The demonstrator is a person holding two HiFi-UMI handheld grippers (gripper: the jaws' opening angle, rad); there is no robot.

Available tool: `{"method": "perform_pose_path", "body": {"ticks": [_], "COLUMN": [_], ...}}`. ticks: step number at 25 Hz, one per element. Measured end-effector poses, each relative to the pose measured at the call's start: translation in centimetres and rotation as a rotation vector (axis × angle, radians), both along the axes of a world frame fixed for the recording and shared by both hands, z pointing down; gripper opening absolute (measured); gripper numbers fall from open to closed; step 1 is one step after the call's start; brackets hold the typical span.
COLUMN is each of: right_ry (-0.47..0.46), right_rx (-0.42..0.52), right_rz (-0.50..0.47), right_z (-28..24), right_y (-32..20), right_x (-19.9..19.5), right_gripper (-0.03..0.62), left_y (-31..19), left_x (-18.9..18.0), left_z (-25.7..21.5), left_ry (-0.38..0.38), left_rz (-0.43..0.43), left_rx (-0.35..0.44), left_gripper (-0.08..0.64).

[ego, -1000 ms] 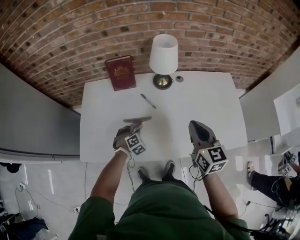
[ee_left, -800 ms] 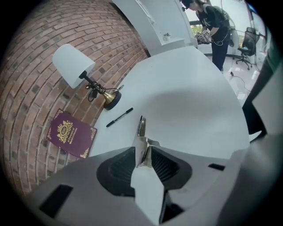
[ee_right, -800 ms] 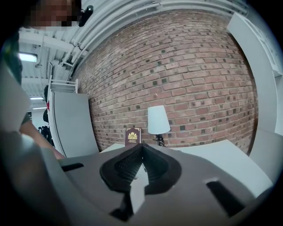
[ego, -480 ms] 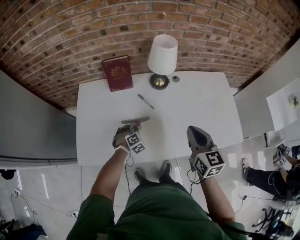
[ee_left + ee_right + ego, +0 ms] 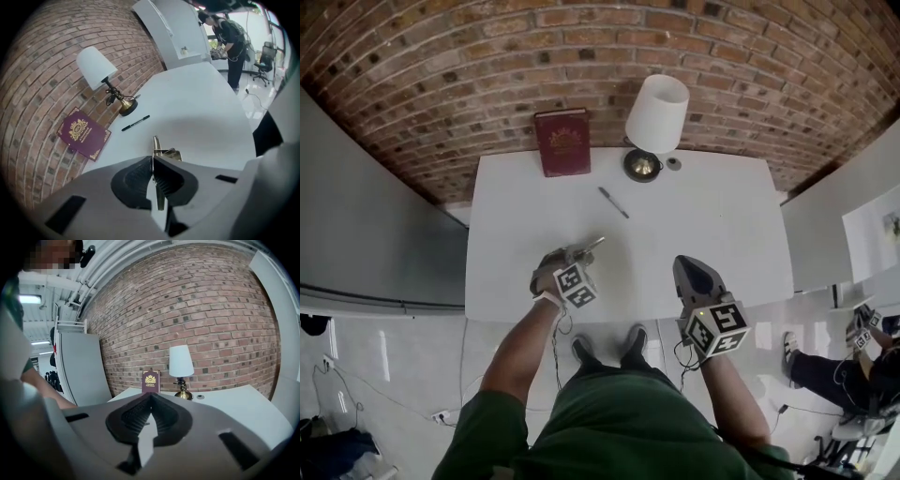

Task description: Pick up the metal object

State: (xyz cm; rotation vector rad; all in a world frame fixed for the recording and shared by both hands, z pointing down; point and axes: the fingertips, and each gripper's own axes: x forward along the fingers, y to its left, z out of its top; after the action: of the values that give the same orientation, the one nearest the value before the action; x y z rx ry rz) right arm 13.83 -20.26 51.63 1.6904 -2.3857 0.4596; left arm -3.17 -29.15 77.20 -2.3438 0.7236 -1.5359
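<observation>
Left gripper view: left tongs (image 5: 153, 164) just snapped closed, pinching the thin metal object (image 5: 156, 146) edge-on, I guess so it lifts off the bench (image 5: 206, 103); right tongs (image 5: 151, 401) pressed together, empty, parked aside.

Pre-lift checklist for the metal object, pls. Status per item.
1. Left gripper on the metal object: ok. The jaws have just closed, and the thin piece is pinched between them.
2. Grip centred on the object: cannot tell. Only one end shows past the jaws.
3. Object off the table: cannot tell.
4. Pen clear of the lift path: ok. It lies apart, nearer the wall.
5. Right gripper out of the way: ok. It is shut, empty and off to the side.
</observation>
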Motion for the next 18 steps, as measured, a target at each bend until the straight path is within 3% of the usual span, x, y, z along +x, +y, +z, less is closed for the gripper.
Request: {"method": "perform_pose_path", "body": {"ticks": [10,15,18], "right_ry": [-0.023,-0.053,-0.062], "right_rx": [0.002,0.004,0.019], "right_rz": [-0.118,-0.162,-0.179], "right_z": [-0.2,-0.4,-1.0], "right_y": [-1.7,-2.2,-2.7], "right_x": [-5.0,-7.0,-7.6], "right_gripper": [0.003,0.003,0.003], "left_y": [0.7,0.6,0.6], "left_x": [-3.4,-3.8,-3.2], "left_z": [-4.8,-9.2,-12.7], "left_ry": [0.151,0.253,0.354], "left_rz": [-0.125,-0.172,-0.191], "left_rx": [0.035,0.094,0.129], "left_gripper": [0.014,0.014,0.014]}}
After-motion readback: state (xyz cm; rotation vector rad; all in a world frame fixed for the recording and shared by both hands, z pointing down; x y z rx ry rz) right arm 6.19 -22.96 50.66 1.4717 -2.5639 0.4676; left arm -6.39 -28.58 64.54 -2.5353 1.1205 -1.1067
